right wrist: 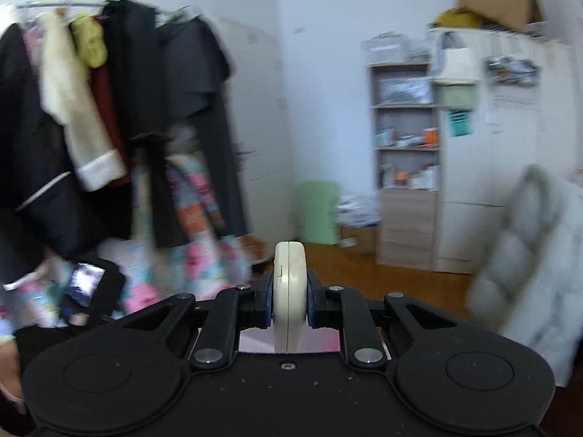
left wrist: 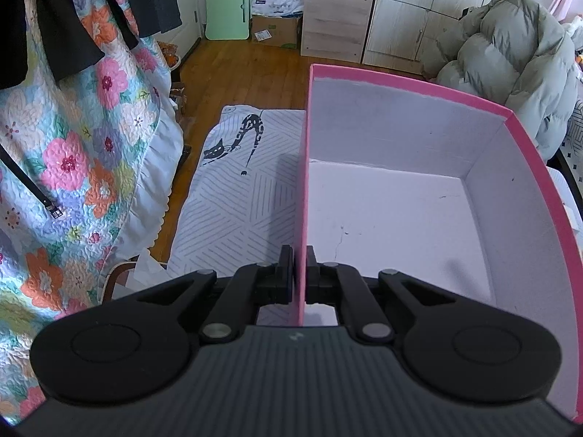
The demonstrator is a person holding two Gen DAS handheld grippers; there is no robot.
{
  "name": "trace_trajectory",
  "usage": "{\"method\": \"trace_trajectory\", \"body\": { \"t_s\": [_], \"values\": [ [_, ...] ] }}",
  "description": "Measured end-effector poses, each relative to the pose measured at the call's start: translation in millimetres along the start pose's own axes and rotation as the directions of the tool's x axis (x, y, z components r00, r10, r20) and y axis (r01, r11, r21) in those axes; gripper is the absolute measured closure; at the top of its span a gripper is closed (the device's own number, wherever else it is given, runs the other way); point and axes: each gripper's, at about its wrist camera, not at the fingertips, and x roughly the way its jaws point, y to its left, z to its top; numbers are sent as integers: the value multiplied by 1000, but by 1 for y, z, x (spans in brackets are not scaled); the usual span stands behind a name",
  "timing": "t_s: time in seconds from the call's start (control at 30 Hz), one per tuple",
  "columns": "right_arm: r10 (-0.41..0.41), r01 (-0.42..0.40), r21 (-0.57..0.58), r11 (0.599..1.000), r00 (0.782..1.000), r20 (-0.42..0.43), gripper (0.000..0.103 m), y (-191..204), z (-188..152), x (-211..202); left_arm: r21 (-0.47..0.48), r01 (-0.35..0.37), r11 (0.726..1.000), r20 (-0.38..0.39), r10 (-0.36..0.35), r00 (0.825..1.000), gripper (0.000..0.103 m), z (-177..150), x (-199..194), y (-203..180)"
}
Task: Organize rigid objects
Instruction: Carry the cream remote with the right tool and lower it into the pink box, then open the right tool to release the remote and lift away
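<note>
Bedroom; no legible writing. Left gripper clamps pink box wall.

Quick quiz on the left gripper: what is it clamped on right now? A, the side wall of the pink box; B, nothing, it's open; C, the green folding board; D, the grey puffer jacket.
A: the left gripper has one finger on each side of the pink box wall, pinching its near edge.
</note>
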Motion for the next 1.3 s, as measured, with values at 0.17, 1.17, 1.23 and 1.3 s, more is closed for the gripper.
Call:
{"method": "trace_trajectory", "body": {
  "t_s": [0.17,1.17,1.23,1.3],
  "values": [
    [203,-176,144,974,958,-202,83,5,-19,76,22,-14,1000,27,13,1000,99,-3,-5,-5],
    [133,-404,-622,671,890,-436,70,90,-53,161,-47,43,998,25,-41,999,97,-3,-3,6],
    [153,-447,-593,669,864,-479,67,90,-53,165,-52,49,997,25,-47,999,96,-4,-3,6],
    [170,-477,-549,686,839,-517,60,87,-53,167,-56,52,997,25,-50,998,96,-4,-3,7]
  ]
}}
